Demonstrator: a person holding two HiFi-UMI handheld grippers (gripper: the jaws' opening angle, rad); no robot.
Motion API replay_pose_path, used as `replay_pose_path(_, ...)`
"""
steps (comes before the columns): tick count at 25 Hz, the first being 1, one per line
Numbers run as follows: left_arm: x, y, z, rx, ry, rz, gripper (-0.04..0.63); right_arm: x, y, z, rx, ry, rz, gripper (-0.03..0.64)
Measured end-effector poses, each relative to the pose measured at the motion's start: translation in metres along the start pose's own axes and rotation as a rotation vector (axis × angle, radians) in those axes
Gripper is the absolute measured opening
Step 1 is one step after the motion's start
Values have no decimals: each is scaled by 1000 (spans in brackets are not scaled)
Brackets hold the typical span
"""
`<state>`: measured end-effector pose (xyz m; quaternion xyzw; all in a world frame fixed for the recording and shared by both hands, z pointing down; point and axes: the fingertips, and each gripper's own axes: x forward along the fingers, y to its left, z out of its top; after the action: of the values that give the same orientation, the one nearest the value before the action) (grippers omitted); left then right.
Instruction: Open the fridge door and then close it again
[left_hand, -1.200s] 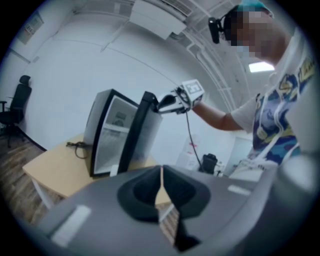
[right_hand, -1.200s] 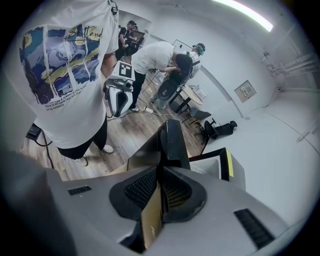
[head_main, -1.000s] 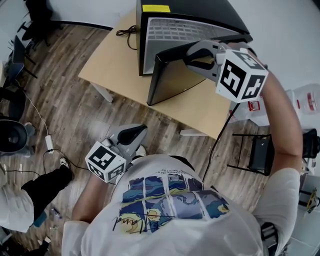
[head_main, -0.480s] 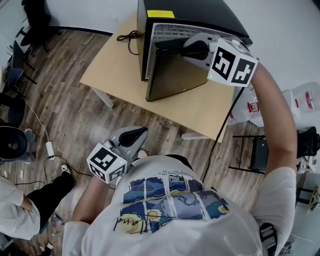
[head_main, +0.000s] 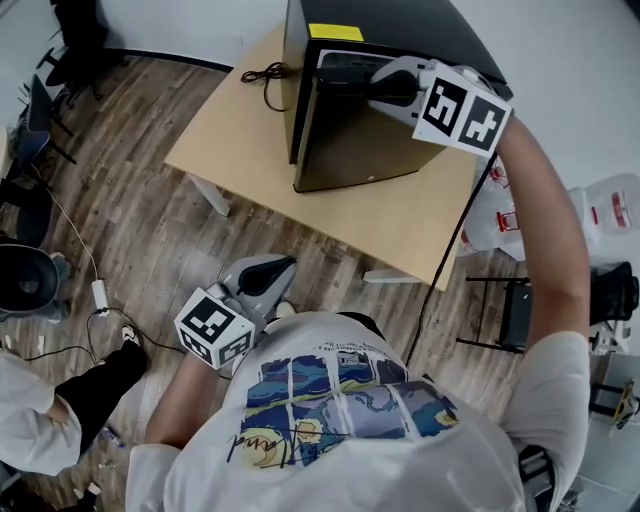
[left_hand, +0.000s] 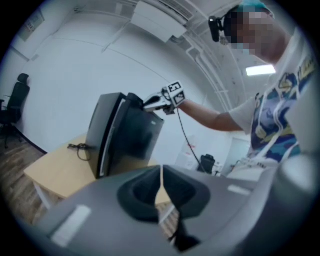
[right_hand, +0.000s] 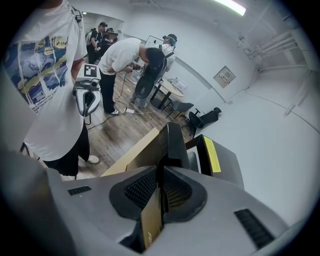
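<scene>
A black mini fridge (head_main: 400, 22) stands on a light wooden table (head_main: 235, 125). Its door (head_main: 365, 140) hangs a narrow gap short of the body, with a strip of white interior showing. My right gripper (head_main: 352, 85) is shut on the door's top edge. In the right gripper view the door edge (right_hand: 172, 142) runs between the jaws of the right gripper (right_hand: 161, 186), beside the fridge body with its yellow label (right_hand: 212, 155). My left gripper (head_main: 272, 272) hangs low by my side, shut and empty. The left gripper (left_hand: 161, 187) looks at the fridge (left_hand: 117, 132) from afar.
A black cable (head_main: 262, 72) lies on the table behind the fridge. A black folding chair (head_main: 515, 308) and white containers (head_main: 610, 208) stand at the right. Another person (head_main: 45, 420) crouches at lower left among floor cables. Several people (right_hand: 135, 57) work at a distant table.
The door has swung from wide open to almost against the fridge body. My right gripper went with it, up and to the left. The left gripper has barely moved.
</scene>
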<state>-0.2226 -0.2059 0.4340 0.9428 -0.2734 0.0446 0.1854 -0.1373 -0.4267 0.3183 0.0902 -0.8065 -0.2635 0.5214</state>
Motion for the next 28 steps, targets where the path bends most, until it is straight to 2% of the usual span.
replay_pose_path(13,-8,10,-3,-22,2,28,20,20,-38,-5,84,-11,-23,41)
replay_pose_path(20,-13,12,-8,-32,2,42,20,22,-41,-5,116,-10,-36,41)
replay_pose_path(25,-11,3,-9,-29,0,30,19,21,-44,-5,138,-21,-125,48)
replay_pose_path(28,-7,-6,-13,-32,9,13,20,20,-45,-7,201,-61,-192,55)
